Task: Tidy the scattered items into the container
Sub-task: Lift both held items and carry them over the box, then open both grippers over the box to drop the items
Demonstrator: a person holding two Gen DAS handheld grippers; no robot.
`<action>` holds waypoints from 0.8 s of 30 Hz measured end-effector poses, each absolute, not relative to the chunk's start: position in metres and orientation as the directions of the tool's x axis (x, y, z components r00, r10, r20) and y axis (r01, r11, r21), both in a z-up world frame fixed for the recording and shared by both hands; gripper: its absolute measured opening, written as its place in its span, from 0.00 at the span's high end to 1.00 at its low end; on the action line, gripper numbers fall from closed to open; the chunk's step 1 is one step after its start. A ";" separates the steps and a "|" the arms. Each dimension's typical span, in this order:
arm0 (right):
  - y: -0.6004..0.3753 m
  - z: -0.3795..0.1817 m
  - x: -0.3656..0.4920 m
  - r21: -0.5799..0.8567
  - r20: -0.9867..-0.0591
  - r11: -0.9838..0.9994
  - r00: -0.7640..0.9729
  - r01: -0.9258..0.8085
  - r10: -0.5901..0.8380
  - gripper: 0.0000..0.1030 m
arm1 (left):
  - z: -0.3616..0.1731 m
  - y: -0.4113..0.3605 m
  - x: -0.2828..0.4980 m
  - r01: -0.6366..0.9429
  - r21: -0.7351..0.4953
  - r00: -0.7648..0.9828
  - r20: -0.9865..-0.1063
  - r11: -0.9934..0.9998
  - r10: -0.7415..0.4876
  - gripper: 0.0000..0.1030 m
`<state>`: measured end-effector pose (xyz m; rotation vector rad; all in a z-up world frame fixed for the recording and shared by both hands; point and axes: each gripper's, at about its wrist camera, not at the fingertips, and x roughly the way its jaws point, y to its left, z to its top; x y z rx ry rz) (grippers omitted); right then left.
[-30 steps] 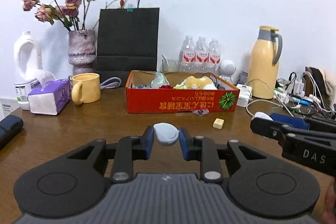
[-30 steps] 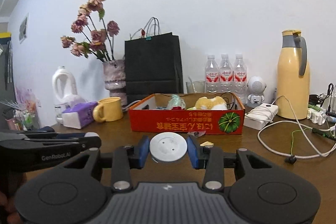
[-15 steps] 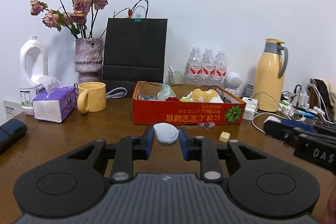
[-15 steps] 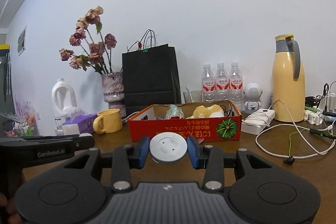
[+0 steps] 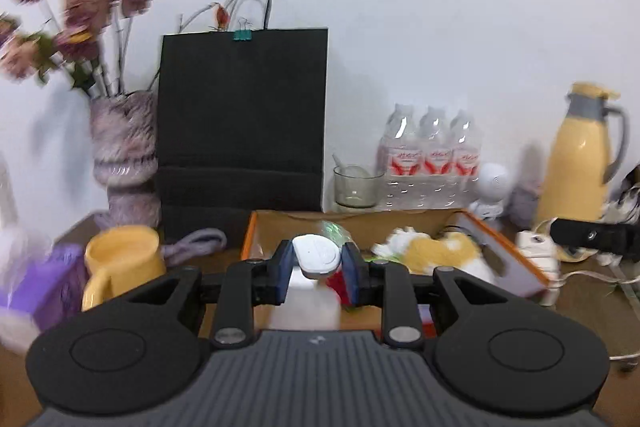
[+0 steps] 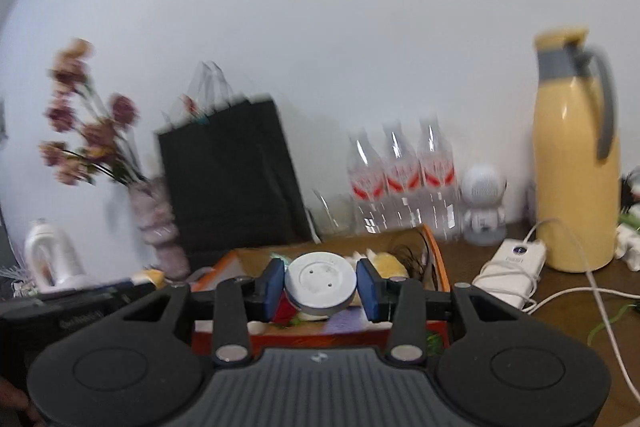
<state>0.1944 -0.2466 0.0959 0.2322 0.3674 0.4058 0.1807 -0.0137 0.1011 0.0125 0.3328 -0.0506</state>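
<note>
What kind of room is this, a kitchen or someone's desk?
Most likely a lived-in home or office desk, not a kitchen: a wooden table against a plain wall, crowded with a vase of dried flowers, a yellow thermos jug and tangled charger cables.

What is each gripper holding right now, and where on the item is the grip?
Left gripper: small white oval item, pinched across its two sides. Right gripper: round white disc, clamped at opposite edges of its rim.
</note>
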 end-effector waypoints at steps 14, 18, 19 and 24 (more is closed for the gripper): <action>-0.194 0.050 0.348 0.260 -0.668 0.904 0.612 -0.341 0.423 0.63 | 0.061 -0.008 0.337 0.057 0.062 0.755 -0.656 0.996 -0.002 0.74; -0.159 0.041 0.359 0.170 -0.754 0.897 0.532 -0.407 0.385 0.63 | 0.051 -0.001 0.358 0.054 0.007 0.696 -0.718 0.998 -0.033 0.73; -0.154 0.037 0.363 0.148 -0.773 0.903 0.522 -0.404 0.360 0.63 | 0.049 -0.001 0.362 0.055 -0.012 0.677 -0.734 0.998 -0.046 0.73; -0.142 0.035 0.367 0.125 -0.810 0.913 0.491 -0.388 0.319 0.46 | 0.051 0.007 0.377 0.028 -0.026 0.641 -0.766 0.999 -0.038 0.65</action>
